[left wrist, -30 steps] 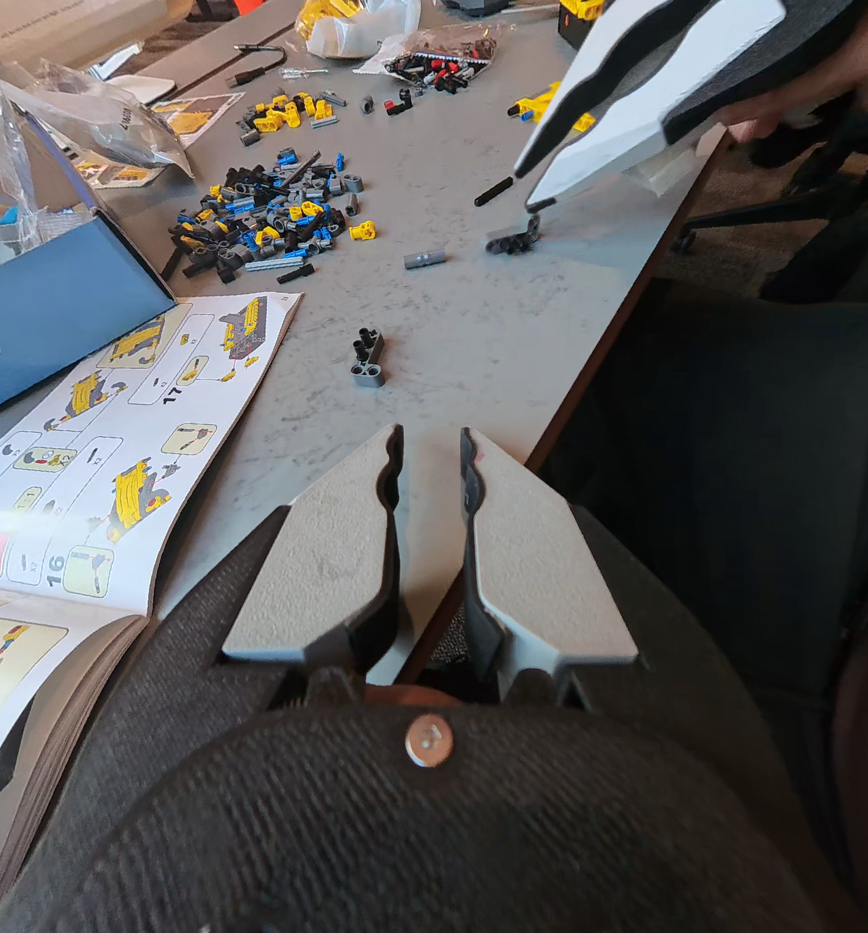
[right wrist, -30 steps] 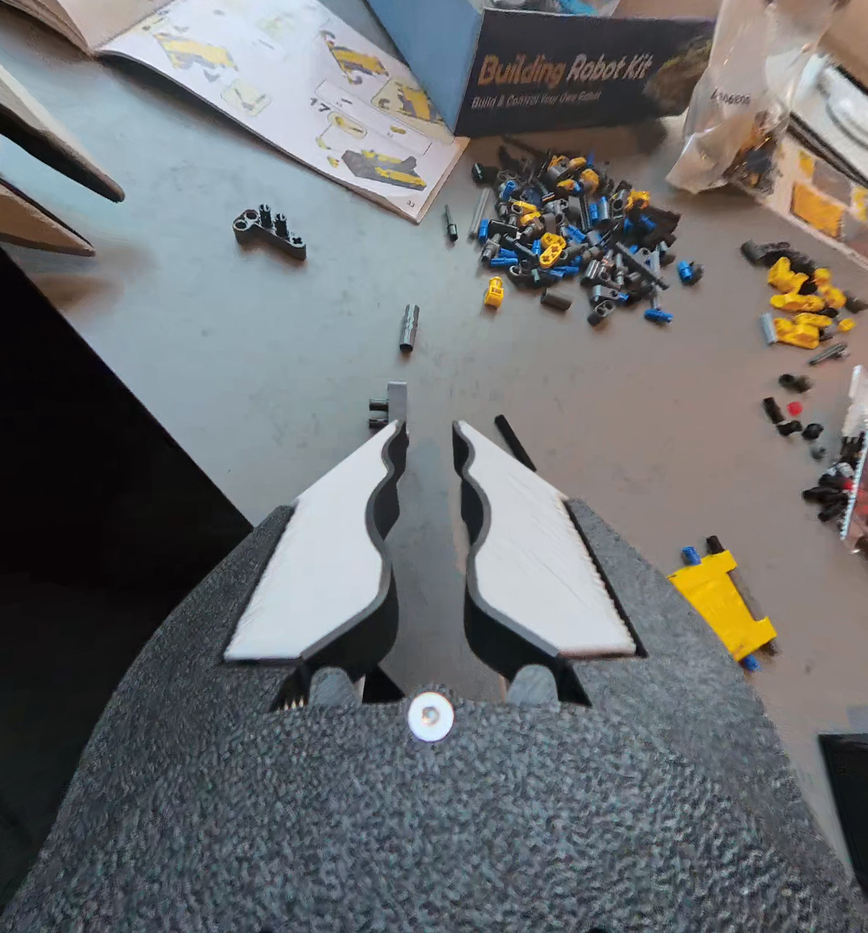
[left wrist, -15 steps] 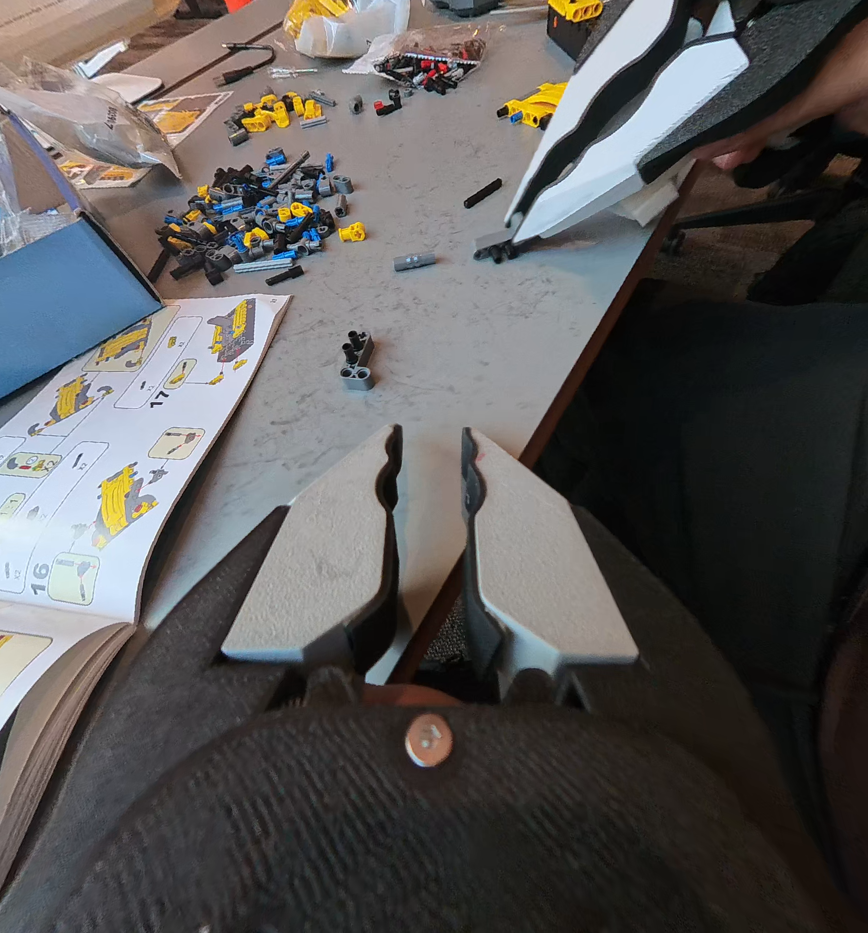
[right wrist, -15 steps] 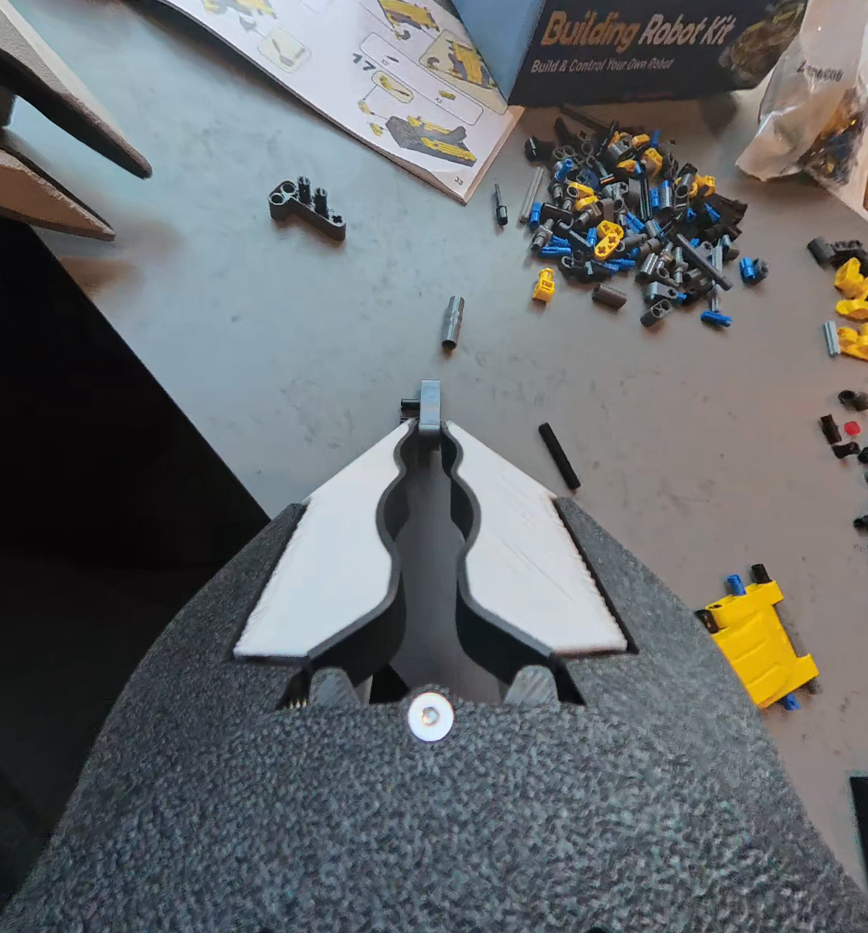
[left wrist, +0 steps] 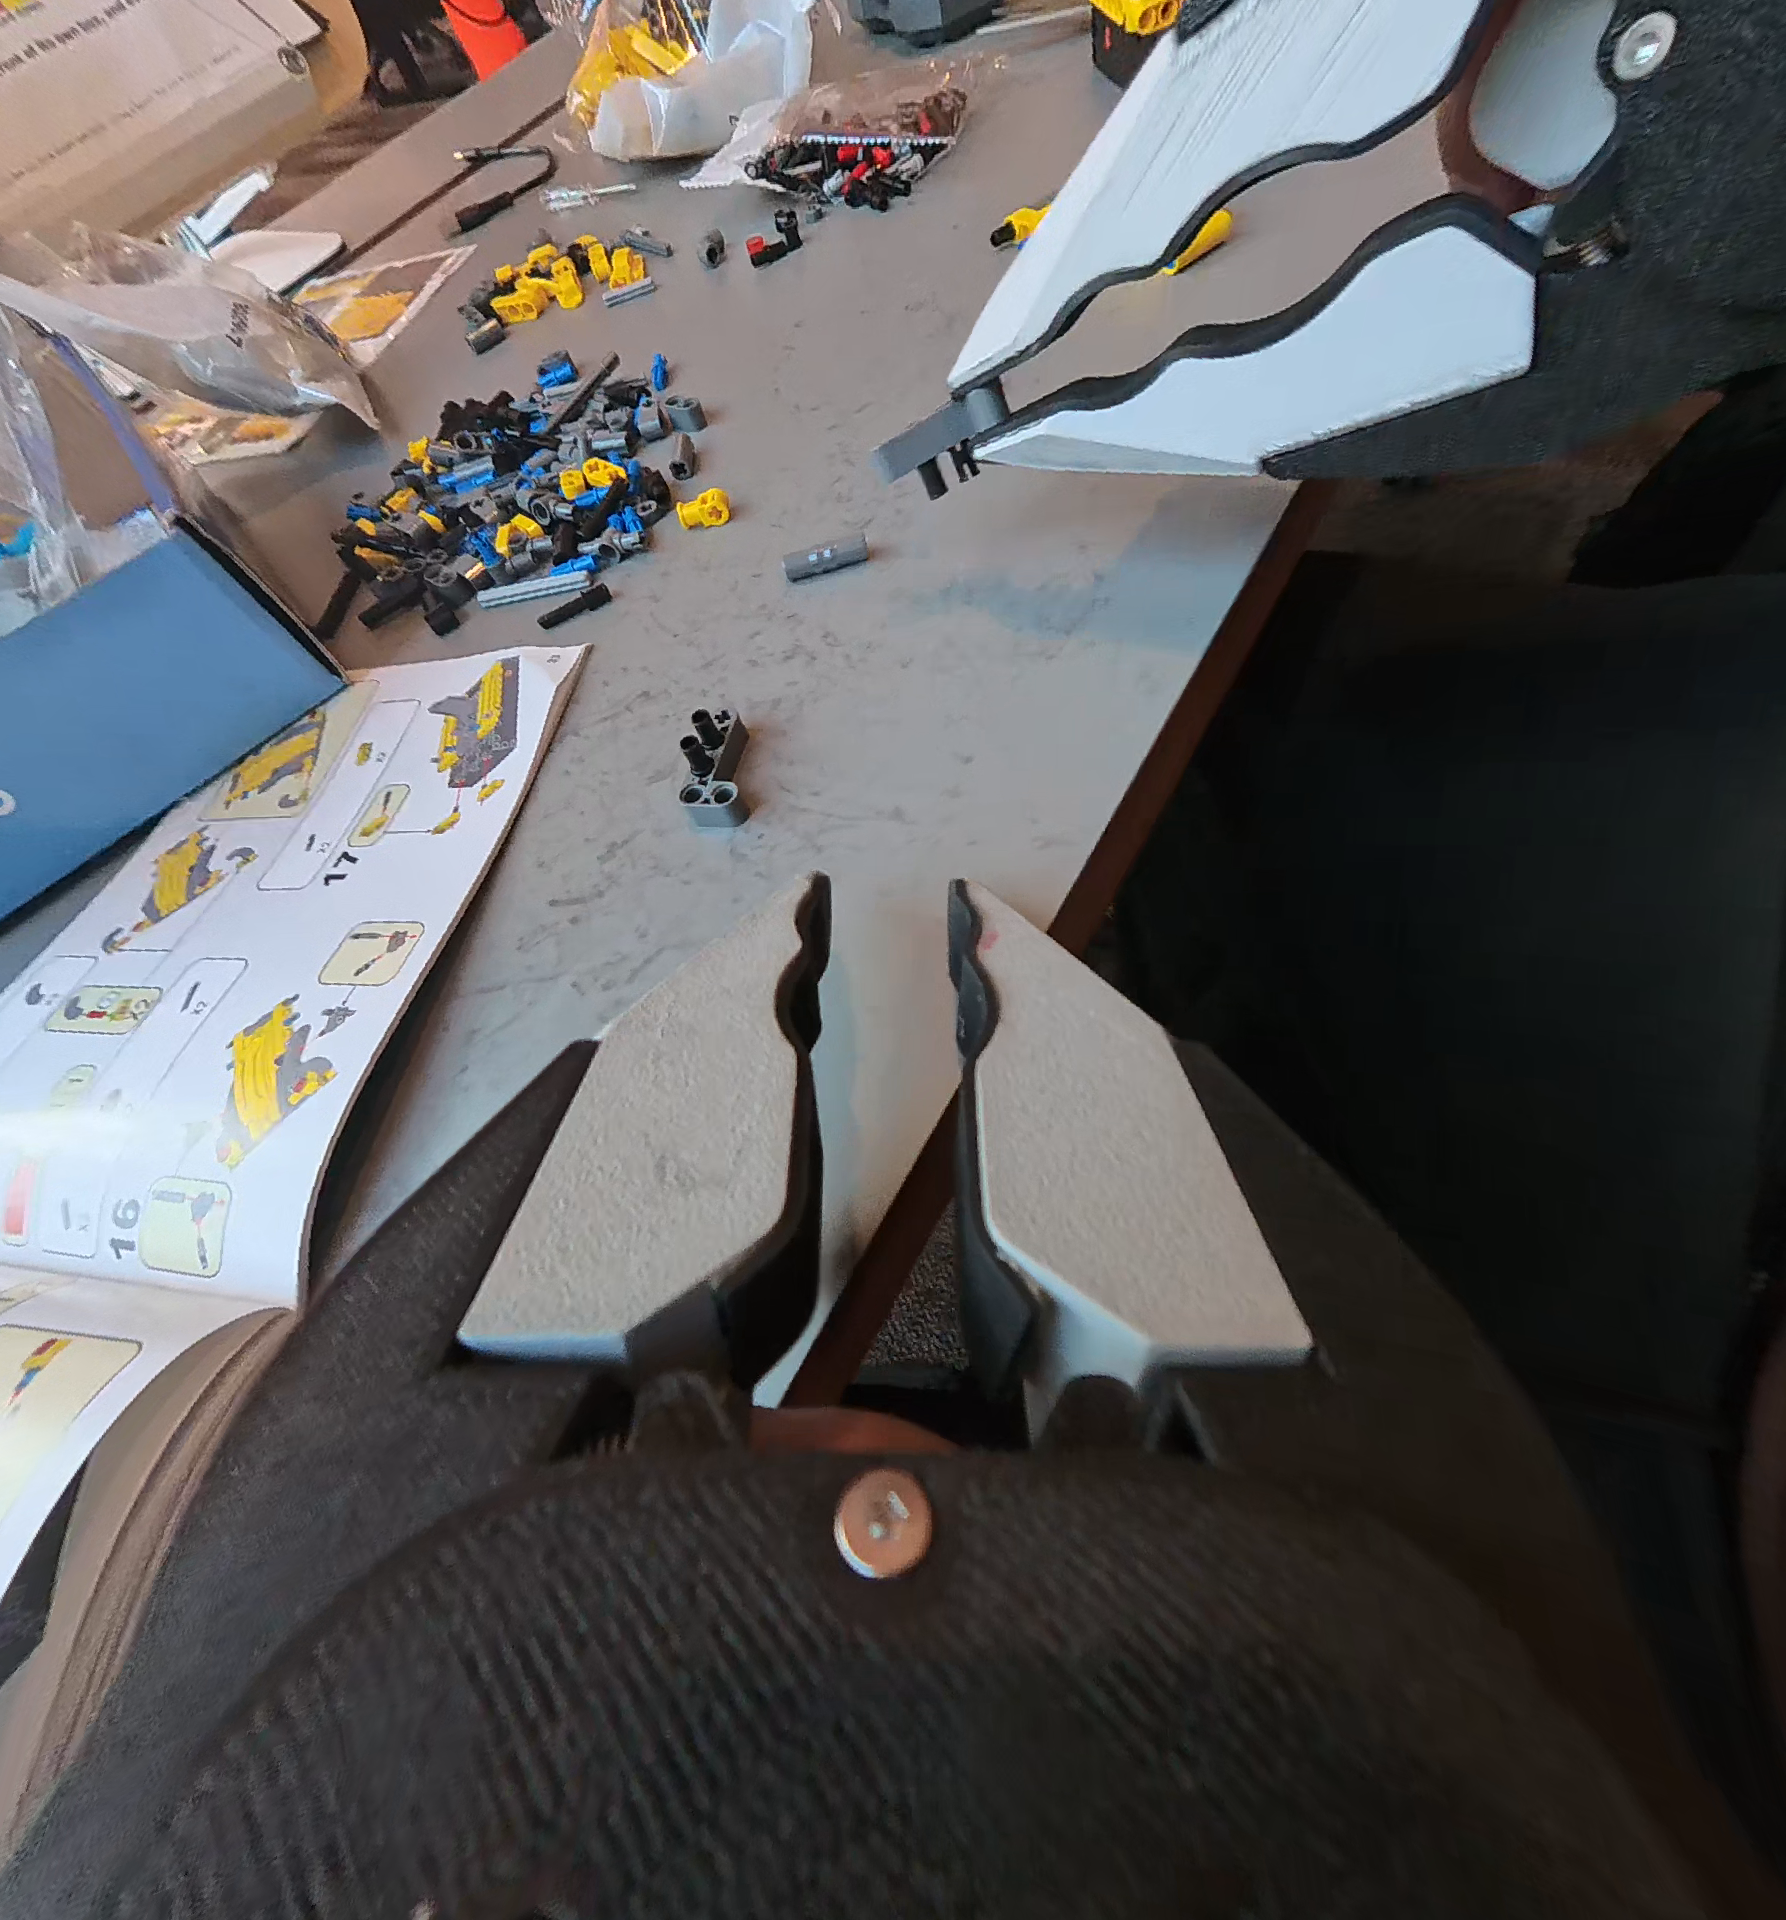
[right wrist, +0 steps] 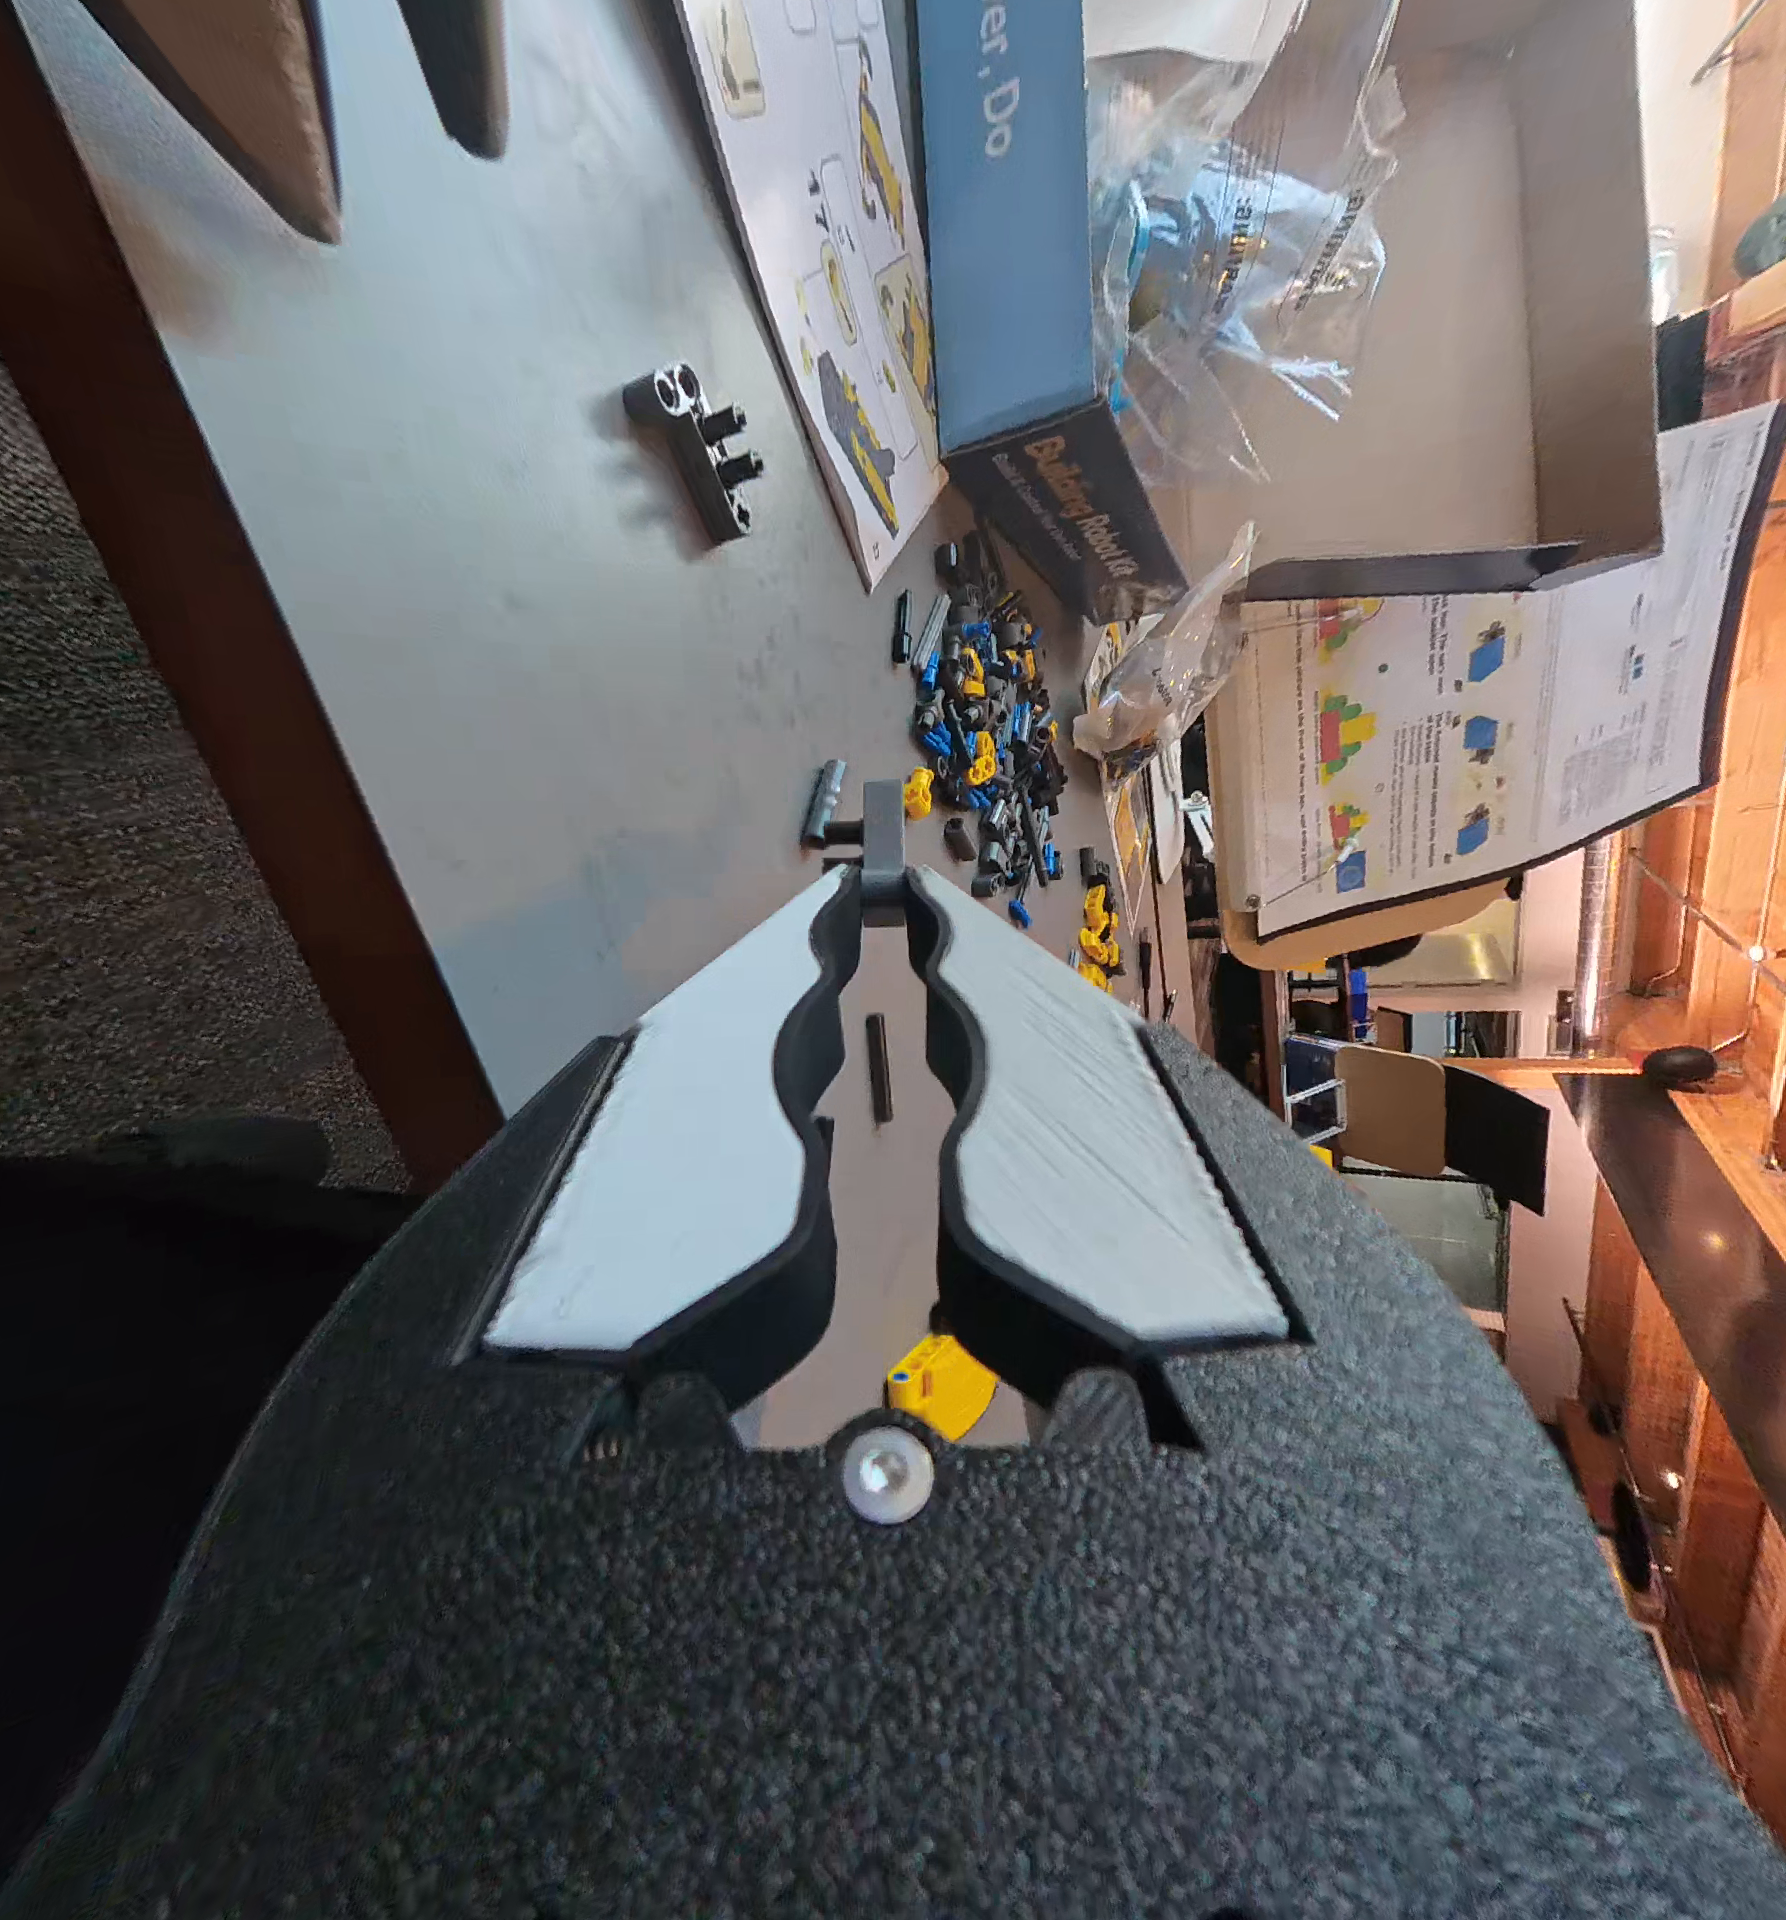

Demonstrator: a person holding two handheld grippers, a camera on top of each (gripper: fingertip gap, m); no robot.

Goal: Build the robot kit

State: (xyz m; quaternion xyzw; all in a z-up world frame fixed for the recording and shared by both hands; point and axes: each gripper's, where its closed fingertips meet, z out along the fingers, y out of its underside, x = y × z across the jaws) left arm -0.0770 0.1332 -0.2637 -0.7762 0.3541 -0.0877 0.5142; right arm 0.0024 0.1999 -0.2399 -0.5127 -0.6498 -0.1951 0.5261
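Above the grey table [left wrist: 972, 665], the right gripper [right wrist: 883, 883] is clamped on a small grey beam [right wrist: 883, 831] with black pins on its side, lifted clear, while the left gripper [left wrist: 887, 914] hangs parted and empty at the table's edge.

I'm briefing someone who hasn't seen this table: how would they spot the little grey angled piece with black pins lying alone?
Start at the open instruction booklet on the grey table. Just off its right edge, toward the open left gripper, lies the grey angled piece. Unlike the heap of mixed small parts farther back, it sits alone, with two black pins sticking from one arm.
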